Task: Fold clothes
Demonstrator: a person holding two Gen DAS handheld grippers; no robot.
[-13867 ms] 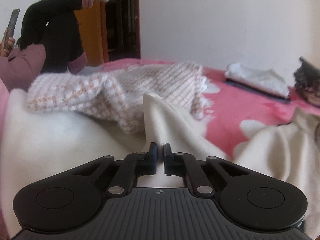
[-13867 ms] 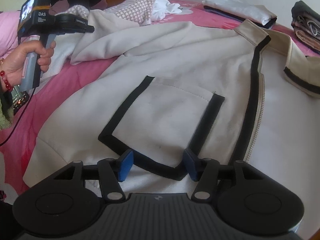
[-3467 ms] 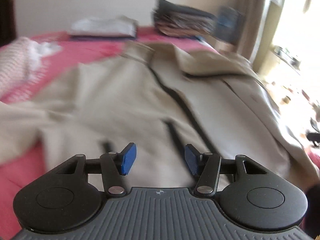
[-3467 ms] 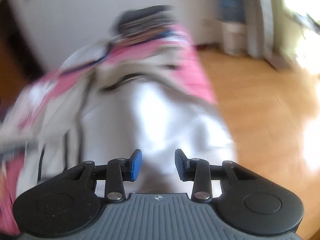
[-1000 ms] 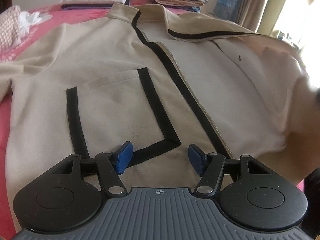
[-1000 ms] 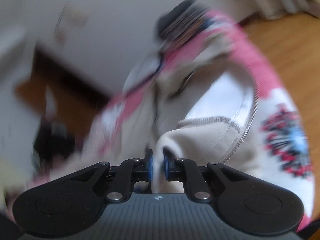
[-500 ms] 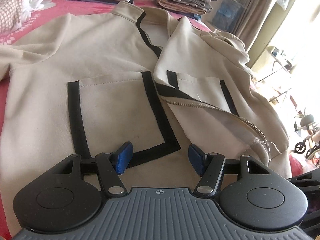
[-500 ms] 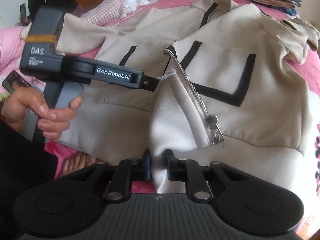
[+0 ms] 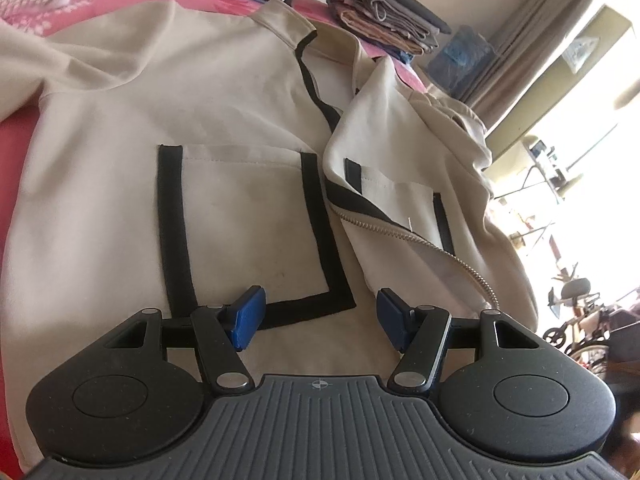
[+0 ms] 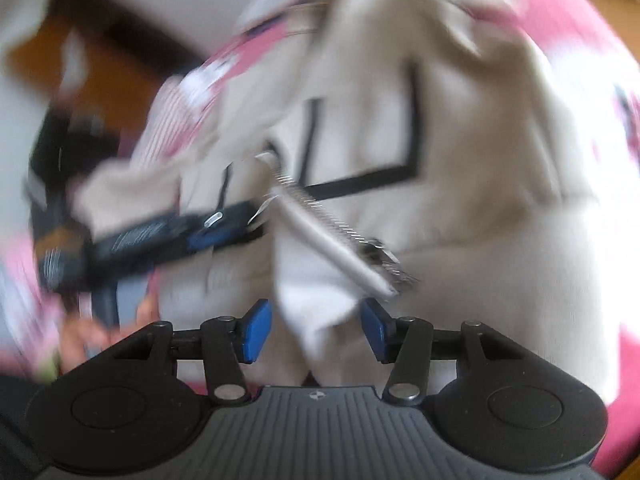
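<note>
On the pink bed (image 9: 24,136), a beige jacket (image 9: 224,120) lies face up, its collar toward 12 o'clock and its hem toward 6 o'clock in the left wrist view, so its long axis runs straight away from the left gripper (image 9: 318,318). That gripper hangs just above the hem with its jaws wide and nothing between them; the black-trimmed patch pocket (image 9: 240,220) sits directly ahead at 12 o'clock. The right front panel (image 9: 400,208) is turned in across the zip line, its zipper (image 9: 420,240) running on a slant from 11 o'clock down to 4 o'clock. In the right wrist view, which is heavily smeared by motion, the right gripper (image 10: 316,330) shows its jaws wide apart; a fold of the panel's lower corner (image 10: 320,300) stands between the blue pads, apparently loose rather than pinched, though the blur makes contact hard to judge. The left gripper appears there at 9 o'clock, beside the zipper end. The next fold likely turns on the far left sleeve, which lies off toward 10 o'clock from the left gripper, the nearer of the two. Folded clothes (image 9: 384,12) are stacked beyond the collar at 1 o'clock.
</note>
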